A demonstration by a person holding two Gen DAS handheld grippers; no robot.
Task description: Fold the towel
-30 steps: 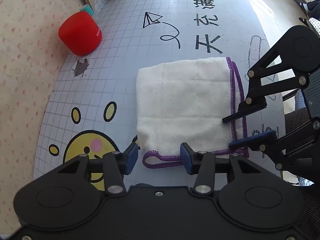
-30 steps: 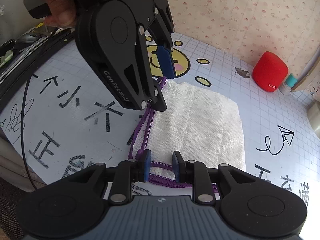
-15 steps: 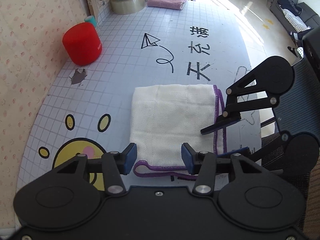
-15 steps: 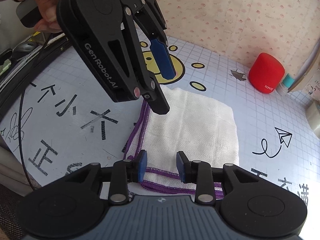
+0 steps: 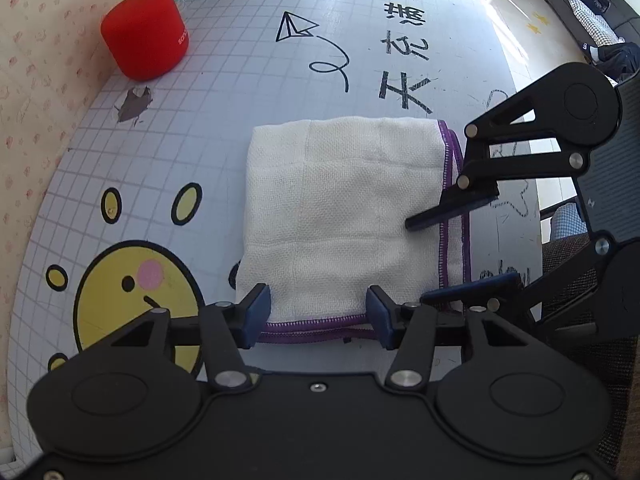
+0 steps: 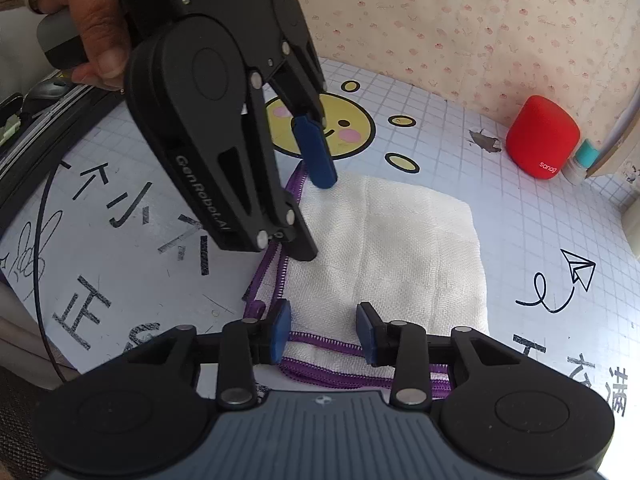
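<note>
I saw pink-flecked wallpaper filling the top of the right wrist view. At the left wrist view's upper right, sunlight glared on a pale floor beside a dark sofa.

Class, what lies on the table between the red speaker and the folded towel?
Bare gridded mat, apart from a torn patch beside the speaker; the left wrist view shows it up to the towel.

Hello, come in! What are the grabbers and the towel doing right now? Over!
Left gripper and right gripper both opening, pads off the cloth. Towel folded, lying flat on the table. Red speaker far off, nothing in the way.
</note>
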